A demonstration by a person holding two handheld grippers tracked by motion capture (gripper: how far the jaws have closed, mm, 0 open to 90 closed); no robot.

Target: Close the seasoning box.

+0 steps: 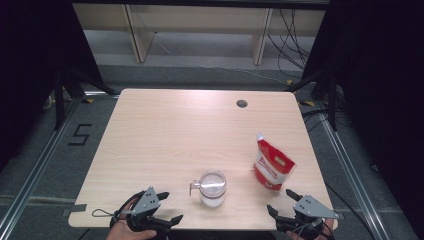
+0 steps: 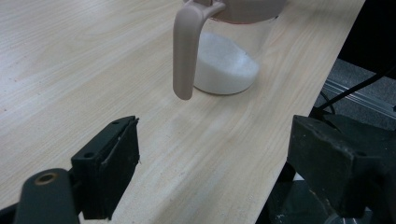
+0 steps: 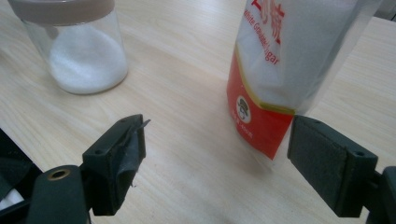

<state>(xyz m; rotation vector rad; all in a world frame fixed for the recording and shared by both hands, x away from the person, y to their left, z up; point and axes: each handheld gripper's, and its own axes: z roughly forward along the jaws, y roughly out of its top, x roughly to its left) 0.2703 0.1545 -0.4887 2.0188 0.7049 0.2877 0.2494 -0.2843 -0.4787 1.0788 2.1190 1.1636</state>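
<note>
A clear glass jar (image 1: 212, 189) with a beige lid and side handle stands near the table's front edge, white granules in its bottom. To its right a red-and-white sugar pouch (image 1: 272, 165) stands upright. My left gripper (image 1: 170, 206) rests at the front left, open and holding nothing. In the left gripper view its jaws (image 2: 215, 140) stand wide, with the jar's handle (image 2: 187, 51) just ahead. My right gripper (image 1: 280, 200) sits at the front right, also open. Its jaws (image 3: 217, 135) point between the jar (image 3: 84, 51) and the pouch (image 3: 280, 70).
The light wooden table (image 1: 175, 130) has a dark cable hole (image 1: 242, 103) at the back right. Its front edge runs right under both hands. Beyond the table are a grey floor, a wooden shelf unit (image 1: 200, 30) and loose cables.
</note>
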